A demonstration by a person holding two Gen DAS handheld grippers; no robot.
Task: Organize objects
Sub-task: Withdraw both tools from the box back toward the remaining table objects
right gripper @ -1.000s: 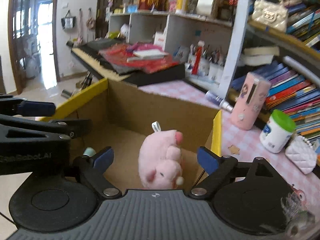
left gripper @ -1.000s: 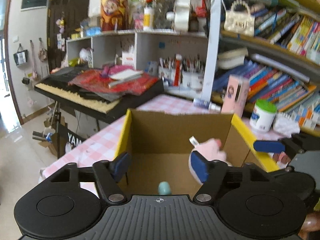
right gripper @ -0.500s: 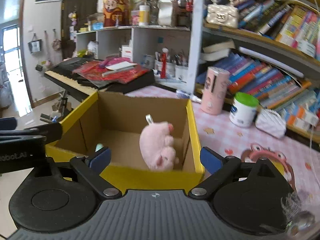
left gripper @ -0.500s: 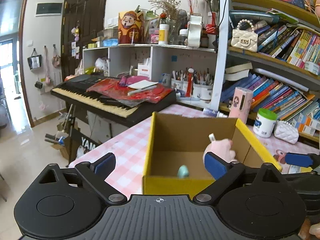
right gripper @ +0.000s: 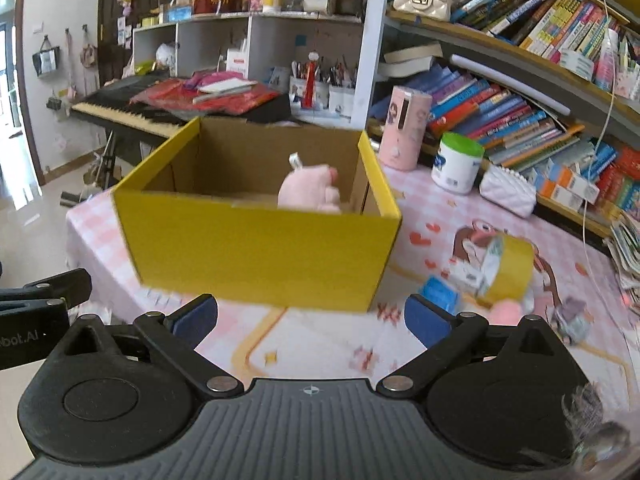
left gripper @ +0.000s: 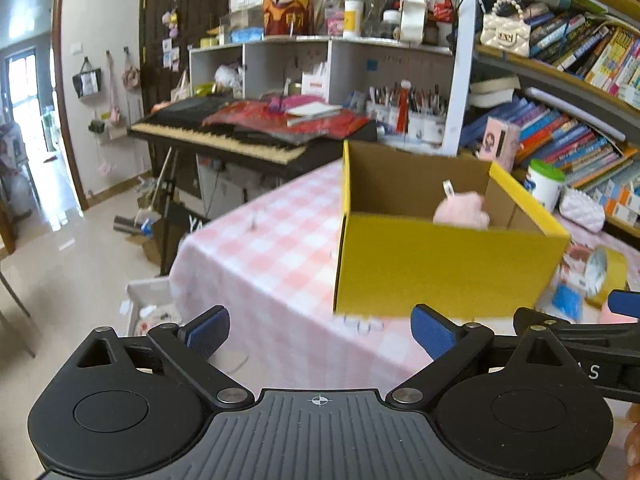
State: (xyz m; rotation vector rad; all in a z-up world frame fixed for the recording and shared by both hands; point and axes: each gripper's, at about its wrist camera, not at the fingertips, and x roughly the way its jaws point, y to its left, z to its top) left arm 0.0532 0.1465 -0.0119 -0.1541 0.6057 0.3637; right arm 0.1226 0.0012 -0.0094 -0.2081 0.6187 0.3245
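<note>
A yellow cardboard box [left gripper: 444, 268] [right gripper: 256, 252] stands on the pink checked tablecloth [left gripper: 272, 248]. A pink plush pig [left gripper: 462, 210] [right gripper: 308, 194] leans inside it against the right wall. My left gripper [left gripper: 320, 334] is open and empty, in front of the box and off its left corner. My right gripper [right gripper: 310, 320] is open and empty, just in front of the box's near wall. A yellow tape roll [right gripper: 506, 272] [left gripper: 604, 272], a blue item [right gripper: 440, 294] and a small pink item [right gripper: 506, 314] lie on the table right of the box.
A pink cylinder [right gripper: 404, 132], a green-lidded white jar [right gripper: 456, 162] and a white quilted pouch [right gripper: 506, 196] stand behind the box by the bookshelf [right gripper: 520, 92]. A keyboard piano [left gripper: 224, 140] stands at the back left. The table edge [left gripper: 180, 280] drops to the floor on the left.
Both grippers have pulled back and out of the box, which now stands farther ahead. The small teal item on the box floor is hidden behind the near wall.
</note>
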